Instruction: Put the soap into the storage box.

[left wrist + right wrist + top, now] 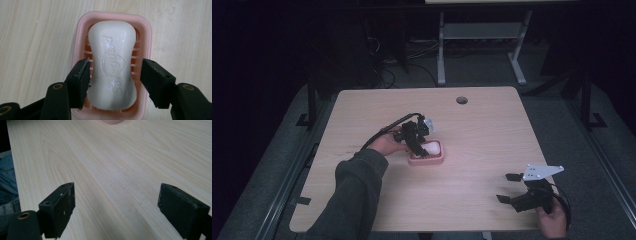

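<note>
A white bar of soap (112,62) with raised lettering lies in a pink ribbed soap dish (80,32) near the table's middle. My left gripper (116,66) is open and straddles the bar: one jaw stands right at its side, the other a small gap away. From above, the left gripper (417,142) hangs over the dish (427,161) and partly hides the soap (433,148). My right gripper (507,187) rests open and holds nothing near the front right corner. Its jaws (116,192) stand wide over bare wood, and the dish's edge (113,122) shows far ahead.
The light wooden table (482,130) has a round cable hole (461,100) at the back. A white desk frame (441,50) stands on the floor behind it. Blue jeans (7,182) show past the table's near edge.
</note>
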